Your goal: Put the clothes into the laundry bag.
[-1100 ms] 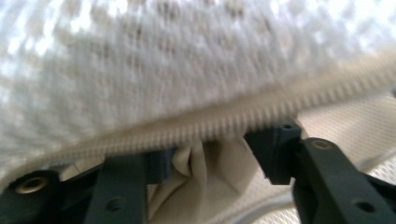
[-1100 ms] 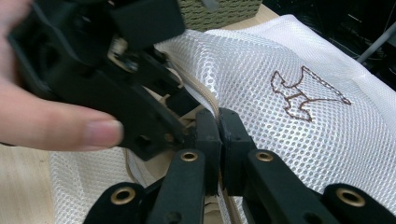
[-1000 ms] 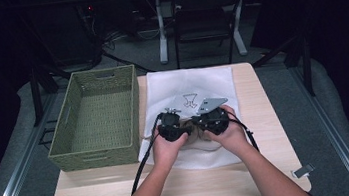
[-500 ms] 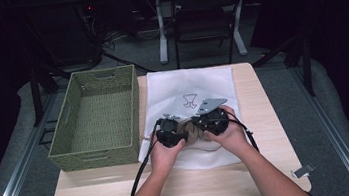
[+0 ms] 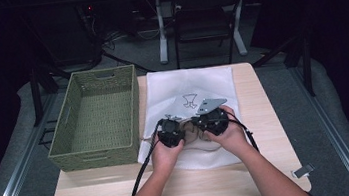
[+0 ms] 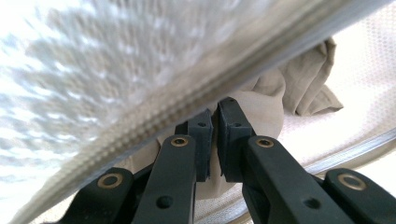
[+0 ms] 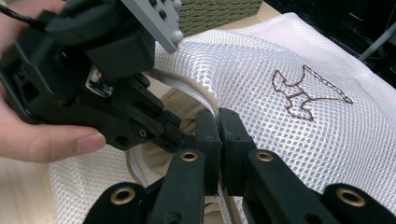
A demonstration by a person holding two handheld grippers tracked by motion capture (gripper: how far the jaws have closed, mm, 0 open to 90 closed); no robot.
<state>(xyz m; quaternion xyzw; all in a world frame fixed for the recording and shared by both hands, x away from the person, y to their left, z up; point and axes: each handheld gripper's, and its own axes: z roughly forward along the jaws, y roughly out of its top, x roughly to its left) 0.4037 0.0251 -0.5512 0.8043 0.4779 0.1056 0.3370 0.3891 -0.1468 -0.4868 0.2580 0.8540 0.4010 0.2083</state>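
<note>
A white mesh bag [image 5: 186,84] with a brown stitched figure [image 7: 303,91] lies flat on the table. Both grippers meet at its mouth near the front. My left gripper [image 6: 214,114] reaches under the bag's zipper edge [image 6: 187,100]. Its jaws have just been closing and now pinch the beige cloth [image 6: 299,88] that lies inside the bag. My right gripper [image 7: 218,121] is shut on the bag's opening edge and holds it up. In the high view, the left gripper [image 5: 178,127] and the right gripper [image 5: 201,125] sit close together, nearly tip to tip.
A green woven basket [image 5: 99,117] stands at the table's left, against the bag's side. Bare wood of the table [image 5: 265,117] shows to the right of the bag and along the front edge. Dark chairs and desk legs stand beyond the far edge.
The left gripper has shifted slightly toward the person at the bag's mouth. The right gripper and the bag have kept still.
</note>
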